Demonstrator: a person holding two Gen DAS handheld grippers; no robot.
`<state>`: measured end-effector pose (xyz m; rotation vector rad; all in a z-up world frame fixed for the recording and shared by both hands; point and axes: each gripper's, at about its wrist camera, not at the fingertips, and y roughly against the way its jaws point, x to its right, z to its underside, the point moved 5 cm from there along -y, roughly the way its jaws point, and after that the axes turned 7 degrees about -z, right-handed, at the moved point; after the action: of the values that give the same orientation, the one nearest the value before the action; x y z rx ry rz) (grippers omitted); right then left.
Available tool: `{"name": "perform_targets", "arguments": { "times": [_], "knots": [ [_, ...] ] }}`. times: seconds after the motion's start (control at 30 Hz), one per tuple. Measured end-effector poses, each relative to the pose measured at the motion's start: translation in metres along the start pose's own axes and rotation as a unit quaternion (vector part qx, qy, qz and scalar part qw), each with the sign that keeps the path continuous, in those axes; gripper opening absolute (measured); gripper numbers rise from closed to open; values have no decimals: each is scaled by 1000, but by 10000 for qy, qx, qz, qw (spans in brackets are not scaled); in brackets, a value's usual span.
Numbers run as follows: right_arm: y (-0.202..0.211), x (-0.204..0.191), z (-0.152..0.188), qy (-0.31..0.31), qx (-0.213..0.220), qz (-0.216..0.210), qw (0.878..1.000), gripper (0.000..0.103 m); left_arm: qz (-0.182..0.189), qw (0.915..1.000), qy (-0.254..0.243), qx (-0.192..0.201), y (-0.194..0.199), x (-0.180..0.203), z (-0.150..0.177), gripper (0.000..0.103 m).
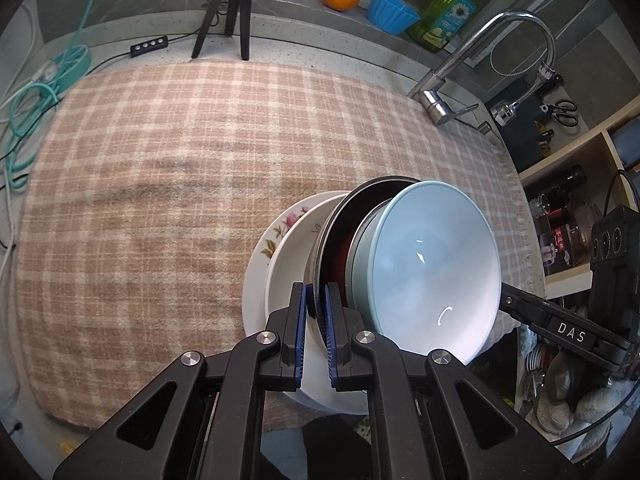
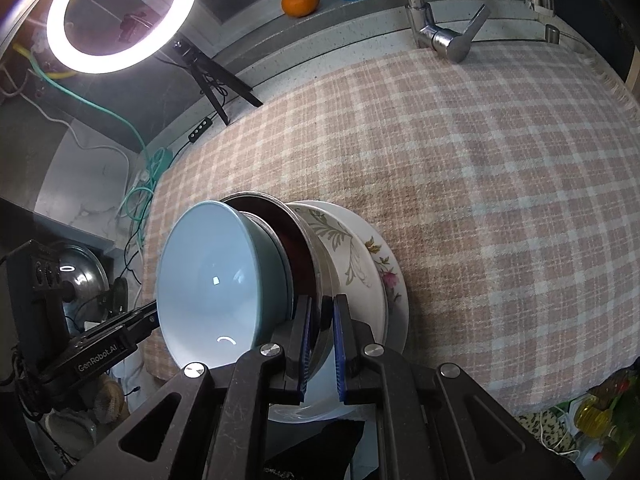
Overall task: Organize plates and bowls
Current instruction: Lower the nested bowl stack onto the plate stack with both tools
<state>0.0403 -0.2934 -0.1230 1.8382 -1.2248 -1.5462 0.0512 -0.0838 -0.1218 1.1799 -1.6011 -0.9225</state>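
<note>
- Checked cloth [image 1: 168, 184] fills the frame; my stack of dishes sits at lower centre, over the floral plate [image 1: 276, 236].
- Steel-rimmed dark bowl [image 1: 340, 224], pale blue bowl [image 1: 436, 264] nested inside: both claws pinch its rim.
- Left gripper [image 1: 316, 320] and right gripper [image 2: 321, 340] clamped narrow; I judge lowering level and together keeps it from tipping.

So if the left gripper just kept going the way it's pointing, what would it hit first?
It is already clamped on the steel bowl's rim, so pushing on would likely drive the left gripper into the white plates beneath, then the checked cloth. Depth is unclear.
</note>
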Motion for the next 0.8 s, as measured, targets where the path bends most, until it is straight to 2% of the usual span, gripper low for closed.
{"name": "perform_targets", "arguments": {
  "times": [0.4, 0.53, 0.8],
  "knots": [
    [-1, 1, 0, 77, -48, -20, 10000, 11, 26, 10000, -39, -30, 1, -2, -1, 10],
    [4, 1, 0, 148, 25, 78, 9999, 14, -17, 10000, -40, 27, 5, -4, -1, 14],
    [19, -2, 4, 354, 270, 271, 9986, 17, -179, 9993, -216, 244, 16, -4, 0, 16]
  ]
}}
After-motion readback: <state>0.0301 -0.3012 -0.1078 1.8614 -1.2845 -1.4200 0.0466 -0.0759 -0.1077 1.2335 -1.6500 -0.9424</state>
